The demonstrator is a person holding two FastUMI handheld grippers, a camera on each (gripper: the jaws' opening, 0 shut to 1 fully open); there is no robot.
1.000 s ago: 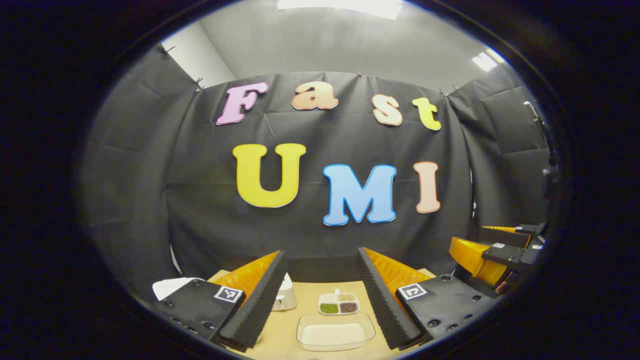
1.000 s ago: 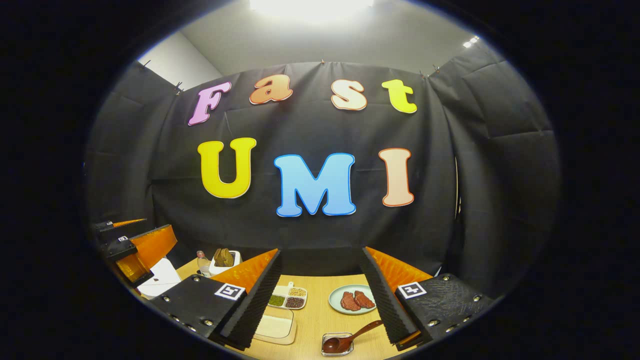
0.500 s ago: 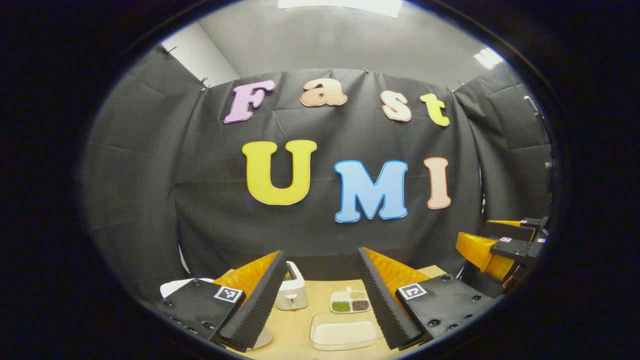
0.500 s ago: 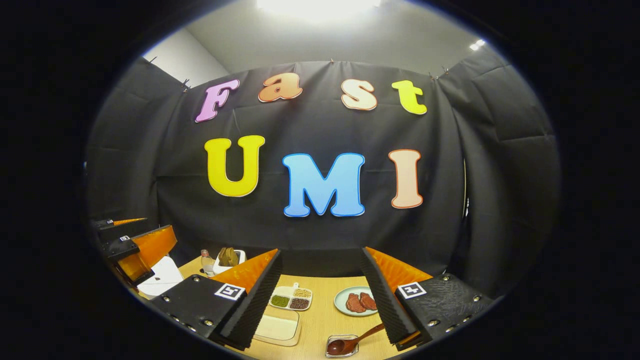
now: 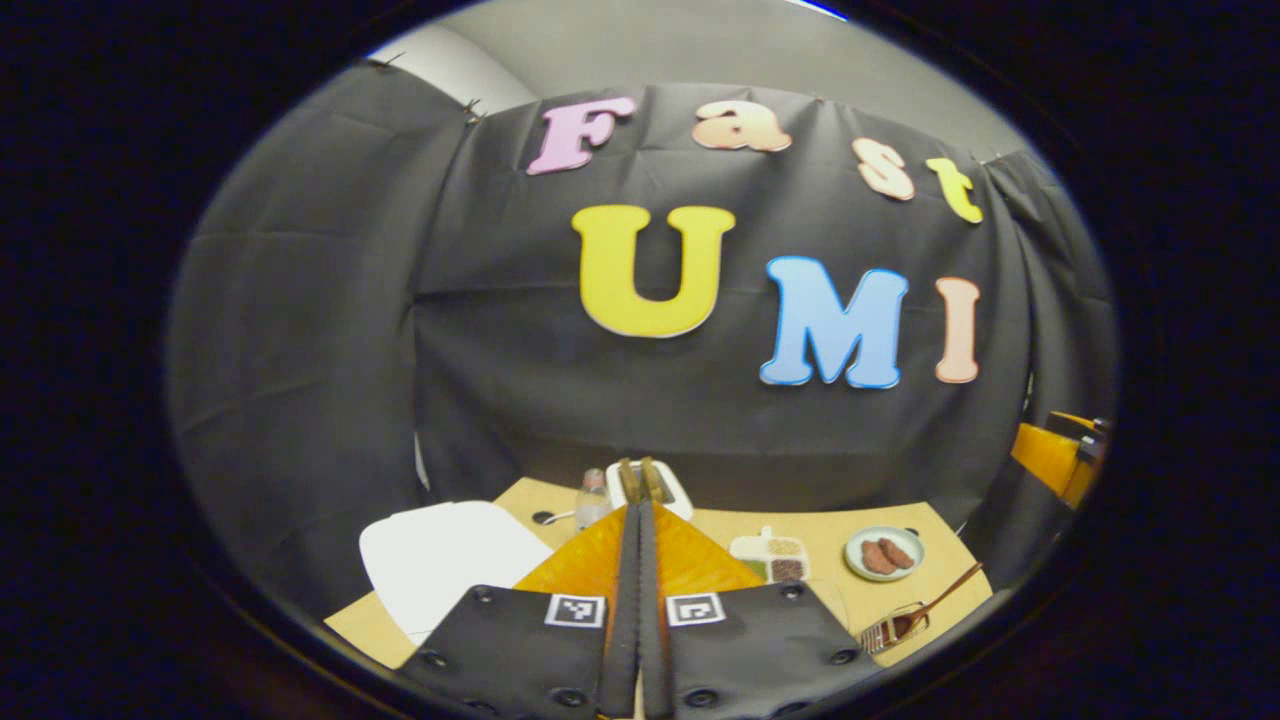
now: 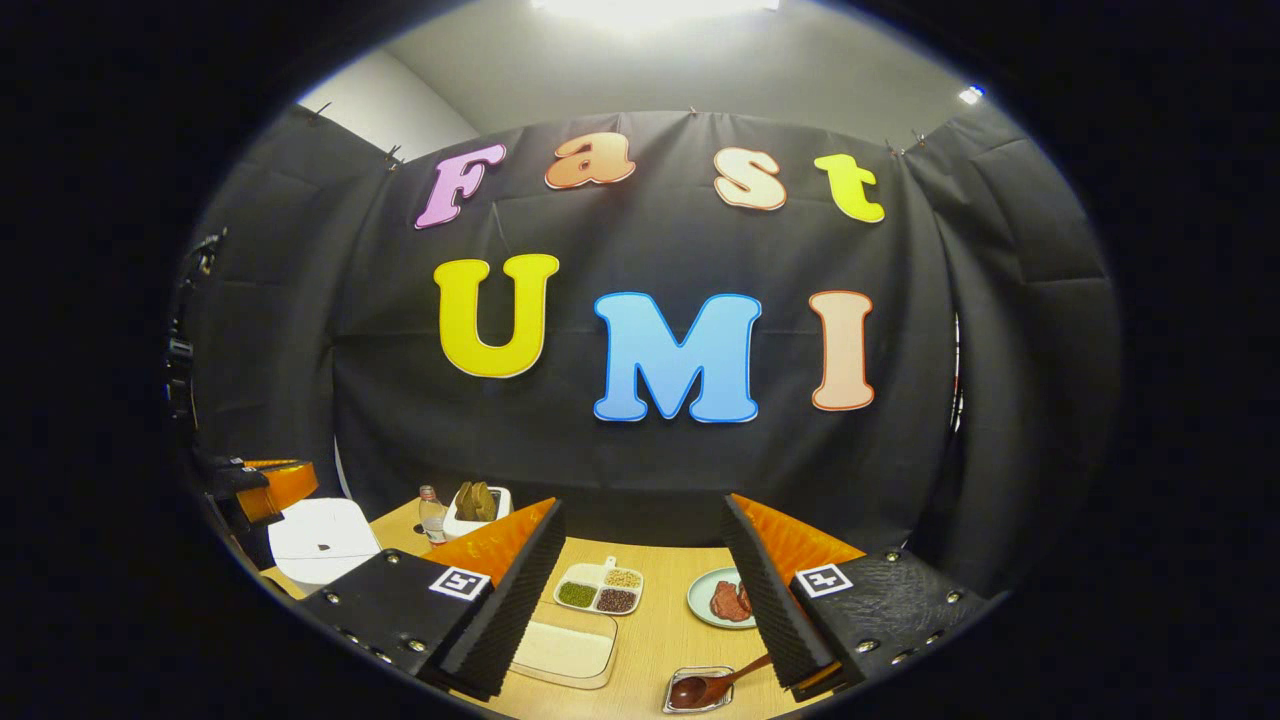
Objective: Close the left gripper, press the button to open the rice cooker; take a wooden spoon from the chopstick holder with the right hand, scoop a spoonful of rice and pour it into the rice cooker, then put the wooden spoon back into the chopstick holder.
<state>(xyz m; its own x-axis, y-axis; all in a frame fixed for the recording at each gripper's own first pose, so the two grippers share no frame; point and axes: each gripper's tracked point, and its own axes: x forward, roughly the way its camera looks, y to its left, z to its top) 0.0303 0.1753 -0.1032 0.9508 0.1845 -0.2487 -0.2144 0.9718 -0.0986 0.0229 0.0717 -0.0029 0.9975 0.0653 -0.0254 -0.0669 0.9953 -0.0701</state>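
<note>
White and rounded, the rice cooker (image 5: pixel 450 560) sits lower left in the left gripper view, lid down. The left gripper (image 5: pixel 640 560) has its fingers pressed together on nothing. Right gripper (image 6: pixel 640 590) gapes wide, holding nothing, above the wooden table (image 6: pixel 655 625); a brown wooden spoon (image 6: pixel 715 685) lies bottom centre.

Plate of what looks like meat (image 6: pixel 728 598), divided grain dish (image 6: pixel 598 590), bottle (image 6: pixel 431 508).

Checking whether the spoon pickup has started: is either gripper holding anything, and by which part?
Nothing is held: the left gripper is shut empty, the right gripper open.
</note>
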